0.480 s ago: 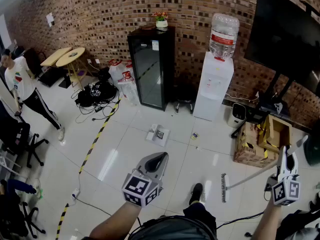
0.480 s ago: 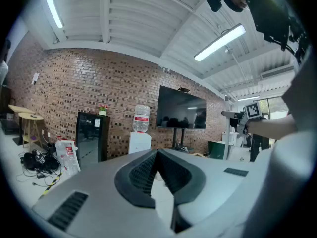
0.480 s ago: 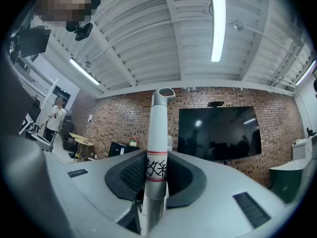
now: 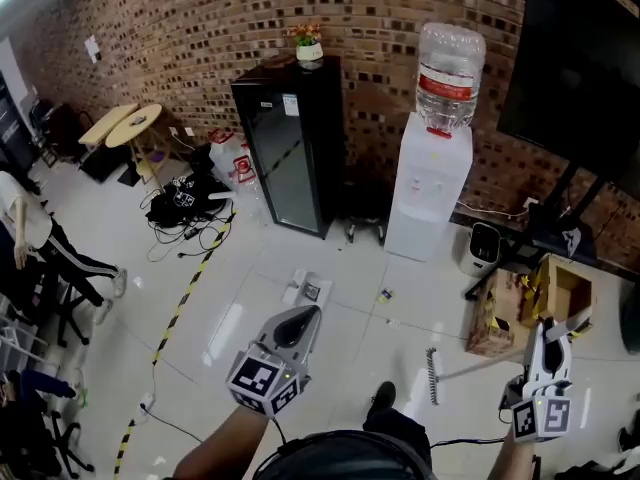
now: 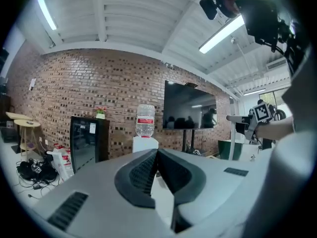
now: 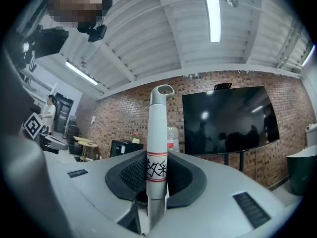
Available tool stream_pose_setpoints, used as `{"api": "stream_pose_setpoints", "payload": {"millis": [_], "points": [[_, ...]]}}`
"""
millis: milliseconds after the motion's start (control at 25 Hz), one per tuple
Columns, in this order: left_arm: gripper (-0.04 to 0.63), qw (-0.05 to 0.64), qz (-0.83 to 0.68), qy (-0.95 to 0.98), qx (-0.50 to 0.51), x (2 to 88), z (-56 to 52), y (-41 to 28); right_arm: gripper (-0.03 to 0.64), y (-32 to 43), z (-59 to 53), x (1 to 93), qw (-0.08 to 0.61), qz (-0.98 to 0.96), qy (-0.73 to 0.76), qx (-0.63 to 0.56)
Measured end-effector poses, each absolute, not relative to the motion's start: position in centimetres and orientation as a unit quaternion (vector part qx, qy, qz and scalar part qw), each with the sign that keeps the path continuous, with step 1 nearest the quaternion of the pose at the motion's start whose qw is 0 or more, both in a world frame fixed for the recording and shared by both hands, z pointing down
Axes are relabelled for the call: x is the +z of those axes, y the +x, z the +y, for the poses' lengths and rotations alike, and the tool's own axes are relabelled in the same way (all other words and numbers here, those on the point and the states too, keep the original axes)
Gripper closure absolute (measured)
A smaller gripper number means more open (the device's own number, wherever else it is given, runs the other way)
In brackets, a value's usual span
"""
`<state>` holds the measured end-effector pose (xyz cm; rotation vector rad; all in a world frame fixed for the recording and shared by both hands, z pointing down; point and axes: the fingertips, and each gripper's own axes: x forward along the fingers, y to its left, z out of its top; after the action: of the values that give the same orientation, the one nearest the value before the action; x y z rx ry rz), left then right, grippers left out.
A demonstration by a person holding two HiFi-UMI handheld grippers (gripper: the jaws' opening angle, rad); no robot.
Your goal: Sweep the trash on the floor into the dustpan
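Two-handed, clamping the right claw (image 6: 156,175) tight around the white broom handle (image 6: 157,133), holding the left claw (image 5: 157,153) pinched shut on nothing above the tiled floor (image 4: 340,330), resting the broom head (image 4: 433,375) on those tiles near a dark shoe (image 4: 382,396), facing the white trash (image 4: 310,290) lying farther ahead, toward the black fridge (image 4: 285,138).

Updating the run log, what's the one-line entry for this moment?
left gripper: shut, empty | right gripper: shut on broom | litter: on floor, unswept
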<state>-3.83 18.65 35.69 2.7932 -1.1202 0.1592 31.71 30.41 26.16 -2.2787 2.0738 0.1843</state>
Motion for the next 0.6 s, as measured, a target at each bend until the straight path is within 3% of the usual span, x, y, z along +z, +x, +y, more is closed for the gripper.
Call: {"api": "stream_pose_setpoints", "payload": {"millis": [400, 600], "points": [[0.589, 0.064, -0.417, 0.904, 0.071, 36.0, 2.6, 6.5, 0.52, 40.5, 12.9, 28.2, 0.056, 0.718, -0.693, 0.029], [0.588, 0.054, -0.421, 0.903, 0.069, 33.8, -1.7, 8.0, 0.52, 39.9, 7.3, 26.9, 0.055, 0.741, -0.669, 0.03]]}}
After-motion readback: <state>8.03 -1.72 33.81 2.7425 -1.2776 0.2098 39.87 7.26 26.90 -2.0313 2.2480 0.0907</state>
